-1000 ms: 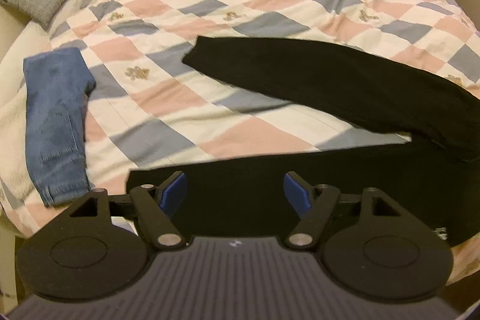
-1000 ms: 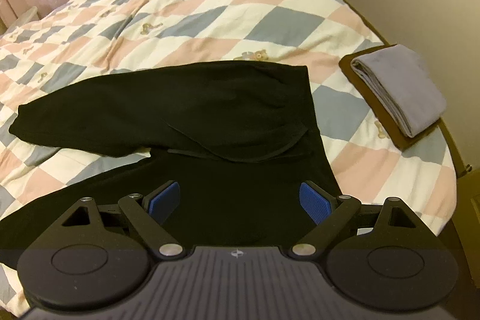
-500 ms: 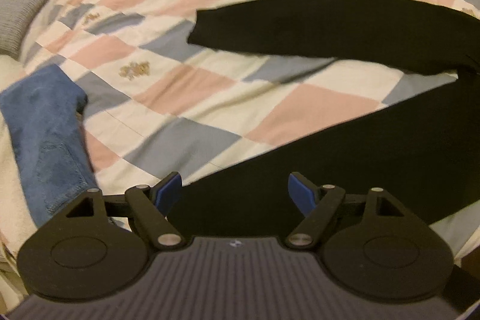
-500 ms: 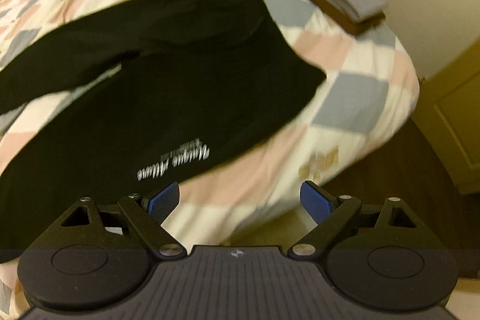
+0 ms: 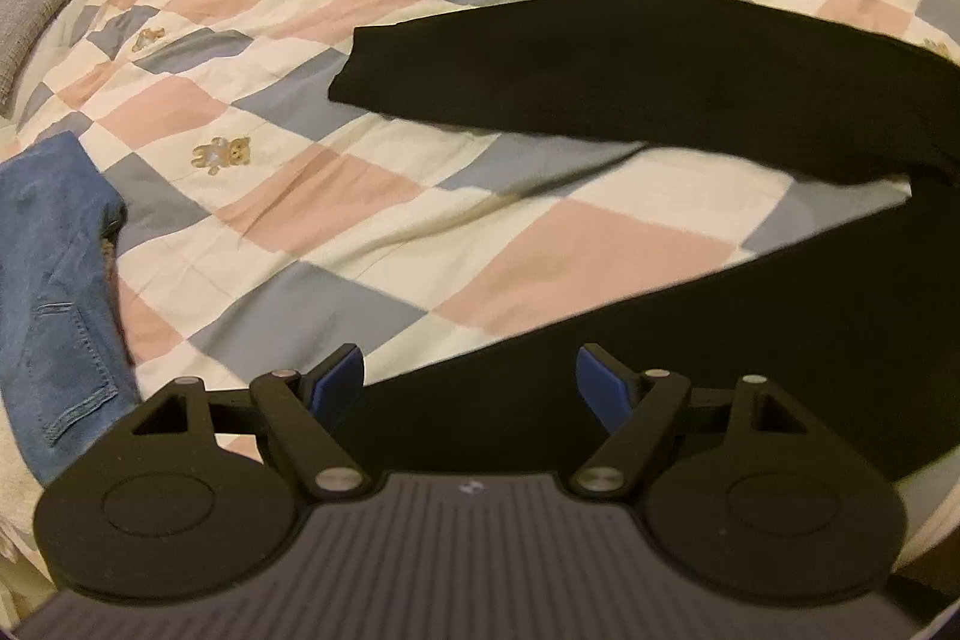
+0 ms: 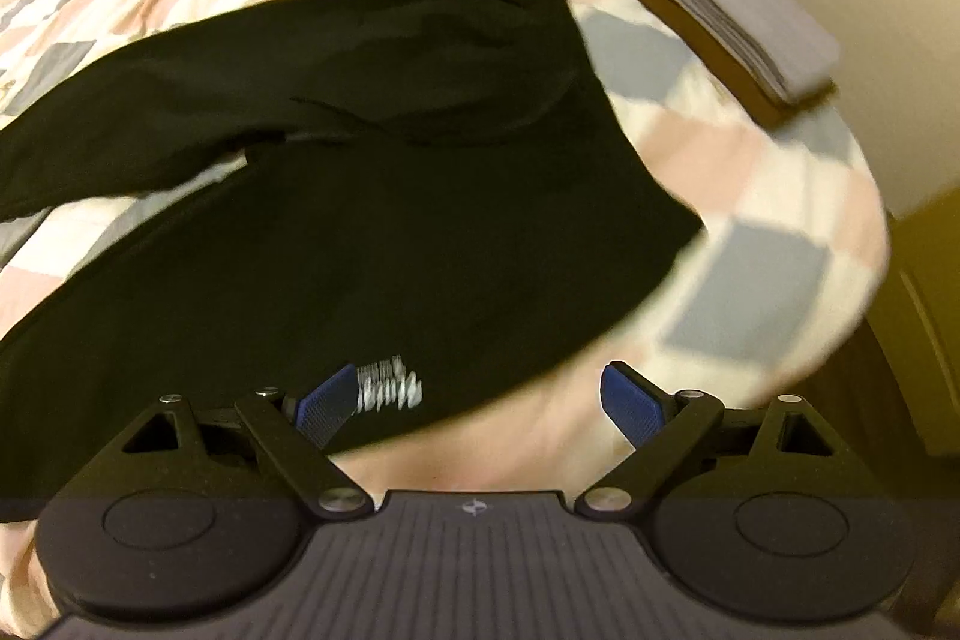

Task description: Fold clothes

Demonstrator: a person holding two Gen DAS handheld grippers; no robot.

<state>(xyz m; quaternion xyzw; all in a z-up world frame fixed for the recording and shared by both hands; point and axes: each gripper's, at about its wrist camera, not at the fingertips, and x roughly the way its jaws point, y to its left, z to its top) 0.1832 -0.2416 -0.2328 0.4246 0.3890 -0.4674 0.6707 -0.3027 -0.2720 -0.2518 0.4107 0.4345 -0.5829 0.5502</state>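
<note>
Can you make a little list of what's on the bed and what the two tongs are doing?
bed cover: checked quilt with little teddy bears
main garment: black trousers, spread out, legs apart, white lettering near the waist
left side: blue jeans
right side: folded grey cloth on a folded brown one
pillow: grey pillow, far left
left tongs: open, holding nothing
right tongs: open, holding nothing

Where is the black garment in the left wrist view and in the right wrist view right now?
Left wrist: the black garment runs across the right half, one leg stretched leftward, the other down to the open left gripper.
Right wrist: it fills the centre and left, above the open right gripper.
Shared landmark: the checked quilt.
</note>
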